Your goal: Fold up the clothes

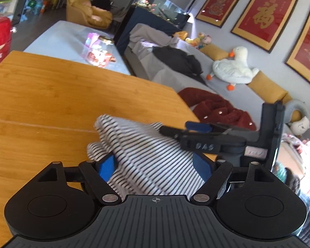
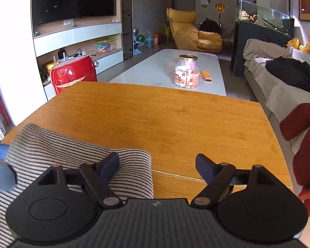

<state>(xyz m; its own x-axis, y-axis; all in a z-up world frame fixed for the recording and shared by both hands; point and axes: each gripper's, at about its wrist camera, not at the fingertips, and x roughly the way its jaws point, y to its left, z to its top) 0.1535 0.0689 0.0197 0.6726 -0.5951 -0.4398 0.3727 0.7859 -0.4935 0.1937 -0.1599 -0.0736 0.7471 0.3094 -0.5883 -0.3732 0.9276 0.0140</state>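
A black-and-white striped garment [image 1: 146, 155] lies bunched on the wooden table [image 1: 51, 95]. My left gripper [image 1: 155, 163] is open, its blue pads either side of the bunched cloth, which passes between them. The right gripper shows in the left wrist view [image 1: 198, 133] at the garment's right side. In the right wrist view the striped garment [image 2: 72, 161] lies at lower left on the table [image 2: 175, 119]. My right gripper [image 2: 157, 164] is open and empty; its left finger [image 2: 109, 163] is over the garment's edge and its right finger over bare wood.
A red appliance [image 2: 72, 74] stands beyond the table's far left corner. A white coffee table [image 2: 159, 70] with a jar [image 2: 187, 71] lies beyond. A sofa [image 1: 175, 66] with dark clothes, a red blanket [image 1: 217, 107] and a plush goose [image 1: 235, 66] is on the right.
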